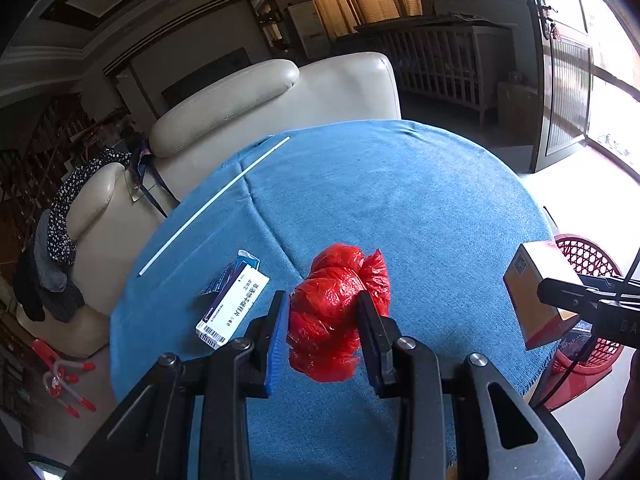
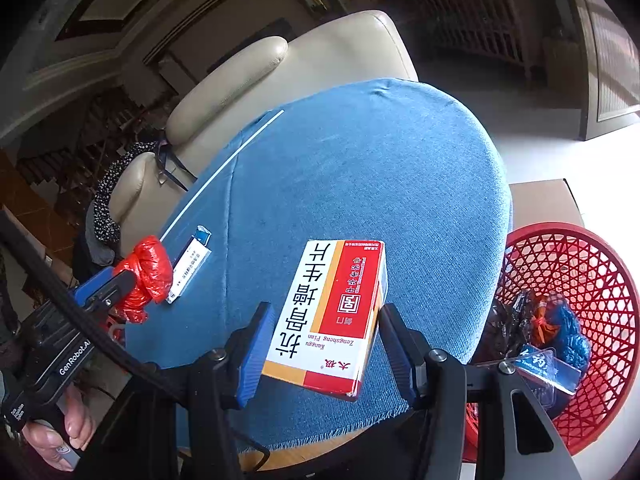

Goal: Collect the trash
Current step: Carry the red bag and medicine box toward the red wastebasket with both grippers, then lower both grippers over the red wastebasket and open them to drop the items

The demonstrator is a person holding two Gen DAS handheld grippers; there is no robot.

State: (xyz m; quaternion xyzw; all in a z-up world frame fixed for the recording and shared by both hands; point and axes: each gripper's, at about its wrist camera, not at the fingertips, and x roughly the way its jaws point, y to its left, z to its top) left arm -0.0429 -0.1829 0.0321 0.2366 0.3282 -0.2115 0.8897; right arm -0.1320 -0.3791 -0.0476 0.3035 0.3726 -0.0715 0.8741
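My left gripper (image 1: 322, 312) is shut on a crumpled red plastic bag (image 1: 336, 312) and holds it over the blue-covered table (image 1: 380, 200); the bag also shows in the right wrist view (image 2: 146, 276). My right gripper (image 2: 326, 336) is shut on a red, white and yellow medicine box (image 2: 332, 316), held near the table's front right edge; the box also shows in the left wrist view (image 1: 534, 292). A small white and blue medicine box (image 1: 234, 304) lies on the table left of the bag. A red mesh basket (image 2: 592, 280) on the floor at the right holds several pieces of trash.
A long white stick (image 1: 212, 204) lies along the table's far left edge. A cream leather sofa (image 1: 260, 112) with dark clothes draped on it stands behind the table. A cardboard box (image 2: 544, 200) sits behind the basket.
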